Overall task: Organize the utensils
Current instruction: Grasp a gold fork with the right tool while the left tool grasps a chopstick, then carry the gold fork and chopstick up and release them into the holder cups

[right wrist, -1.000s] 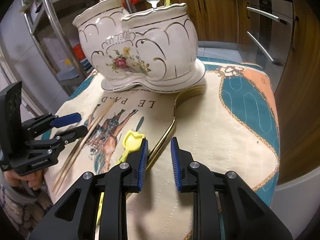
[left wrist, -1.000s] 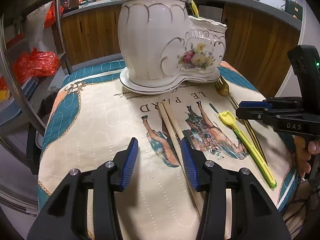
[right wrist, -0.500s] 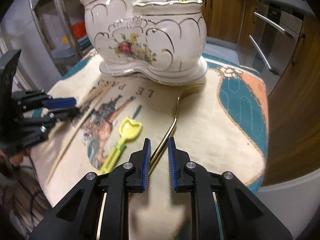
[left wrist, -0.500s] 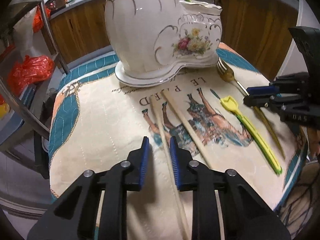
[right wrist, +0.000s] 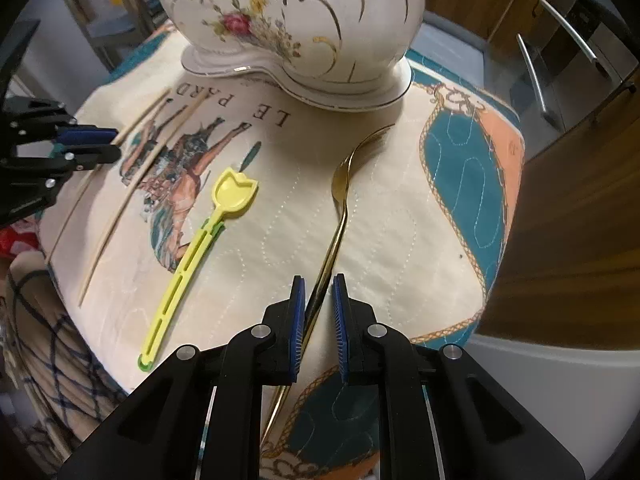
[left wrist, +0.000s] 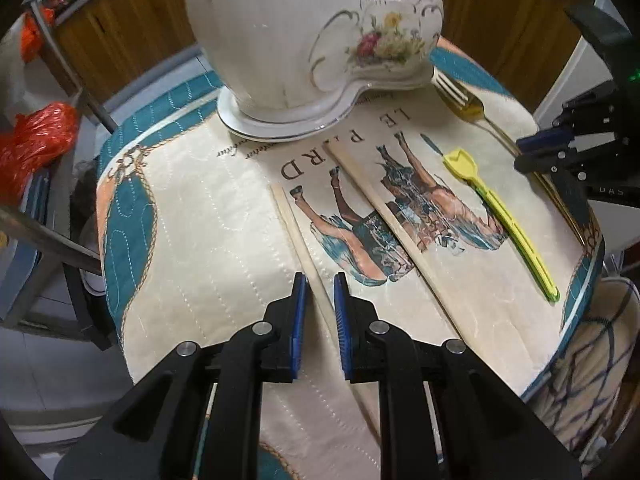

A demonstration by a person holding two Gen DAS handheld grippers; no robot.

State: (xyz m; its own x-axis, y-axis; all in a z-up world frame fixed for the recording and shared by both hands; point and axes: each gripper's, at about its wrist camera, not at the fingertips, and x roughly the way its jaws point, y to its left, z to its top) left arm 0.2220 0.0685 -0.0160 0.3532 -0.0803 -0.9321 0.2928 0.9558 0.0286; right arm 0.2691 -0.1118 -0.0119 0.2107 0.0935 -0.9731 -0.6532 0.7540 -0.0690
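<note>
Chopstick (left wrist: 298, 236) sits right between the left gripper (left wrist: 320, 294) jaws, which are nearly closed around it. Right gripper (right wrist: 318, 298) is narrow too, straddling the gold fork (right wrist: 340, 208) handle. Ceramic holder (right wrist: 296, 24) stands further ahead of both.

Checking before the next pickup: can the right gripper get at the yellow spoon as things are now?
Probably not right away. The right gripper has its jaws narrowed around the gold fork, with small gaps showing. The yellow spoon lies uncovered beside it on the cloth, so it looks reachable once the fork is dealt with.
</note>
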